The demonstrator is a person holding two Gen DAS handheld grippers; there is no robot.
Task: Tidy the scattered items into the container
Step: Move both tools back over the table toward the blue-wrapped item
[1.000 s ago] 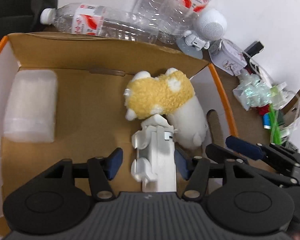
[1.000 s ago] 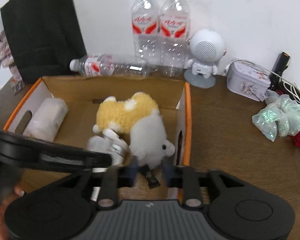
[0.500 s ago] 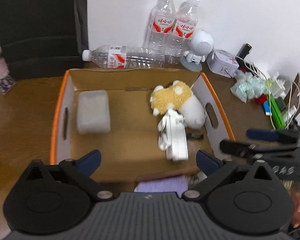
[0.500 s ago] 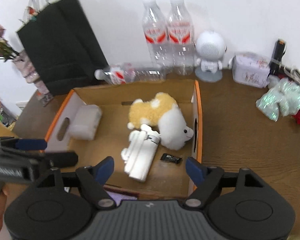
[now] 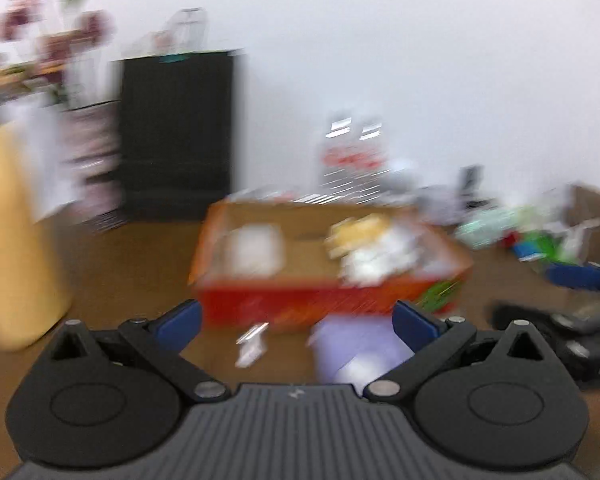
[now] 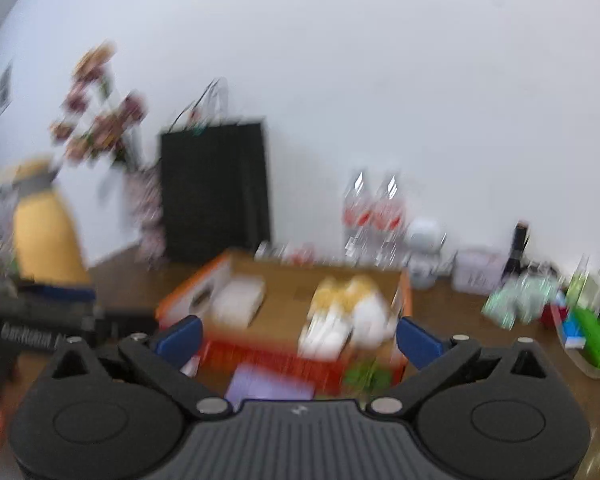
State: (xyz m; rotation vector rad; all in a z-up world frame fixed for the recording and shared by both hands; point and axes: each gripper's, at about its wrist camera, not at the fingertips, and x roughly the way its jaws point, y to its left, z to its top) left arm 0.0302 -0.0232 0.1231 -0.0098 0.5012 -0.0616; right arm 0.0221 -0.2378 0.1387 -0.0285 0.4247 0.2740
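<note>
Both views motion-blurred. Left hand-held gripper (image 5: 296,322) empty, blue-padded fingers spread wide; right hand-held gripper (image 6: 298,336) likewise wide apart, holding nothing. Orange-rimmed cardboard box (image 5: 300,302) sits on brown wooden table (image 5: 132,264), beyond both grippers. Inside box — yellow-and-white plush toy (image 6: 348,300) at right with white plastic object (image 6: 324,334) just in front, pale rectangular block (image 5: 254,250) at left. Lilac flat item (image 5: 352,344) lies on table against box front. Black paper bag (image 6: 216,188) stands behind — clear bottles (image 6: 374,216) near wall.

Both views are bright and evenly lit but heavily motion-blurred, with fisheye bending and dark corners at edges.
</note>
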